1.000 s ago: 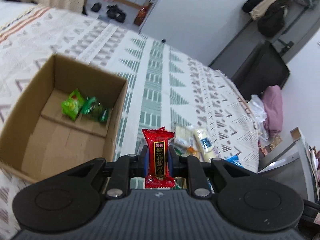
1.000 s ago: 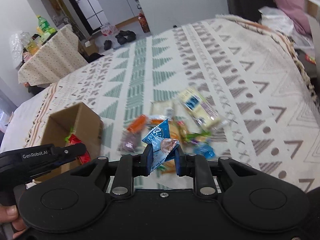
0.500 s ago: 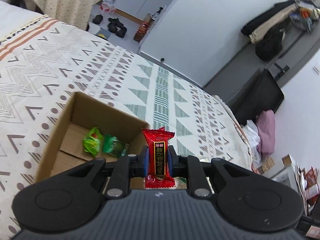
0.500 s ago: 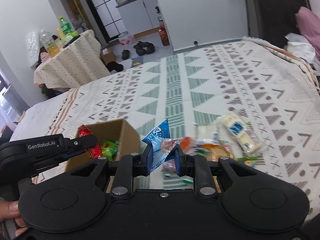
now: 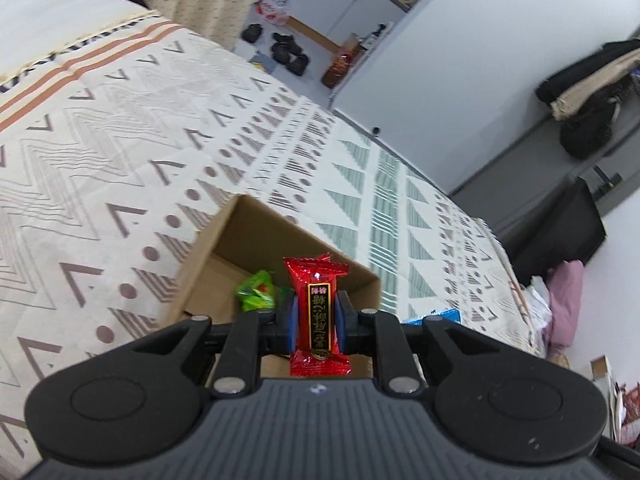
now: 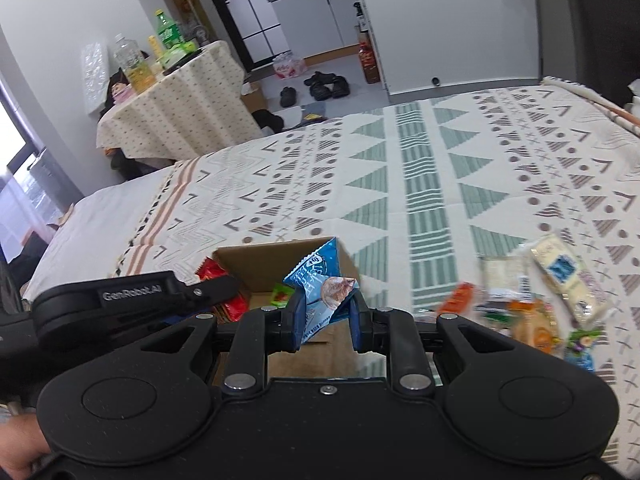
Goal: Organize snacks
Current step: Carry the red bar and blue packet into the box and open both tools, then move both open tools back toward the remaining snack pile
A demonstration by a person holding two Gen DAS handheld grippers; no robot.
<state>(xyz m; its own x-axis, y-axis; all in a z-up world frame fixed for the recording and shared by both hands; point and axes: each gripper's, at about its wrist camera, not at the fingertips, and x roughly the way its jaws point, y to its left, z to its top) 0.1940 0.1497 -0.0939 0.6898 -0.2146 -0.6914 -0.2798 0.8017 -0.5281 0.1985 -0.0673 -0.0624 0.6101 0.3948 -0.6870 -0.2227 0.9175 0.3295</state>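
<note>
Two handheld grippers carry wrapped snacks over a cardboard box (image 5: 224,240) on a patterned bedspread (image 5: 120,168).

The left gripper (image 5: 315,322) pinches a red candy packet (image 5: 318,312); the right gripper (image 6: 325,316) clamps a blue snack packet (image 6: 320,280), both poised for dropping beside the green sweets (image 5: 256,292). A second ago they were nearer the loose snack pile (image 6: 540,300).

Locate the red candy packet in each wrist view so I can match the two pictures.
Left wrist: red candy packet low centre, upright, clamped in the left gripper.
Right wrist: the same packet at lower left, partly hidden behind the left gripper's finger, beside the box.
Shared landmark: the cardboard box with green candies inside.
</note>
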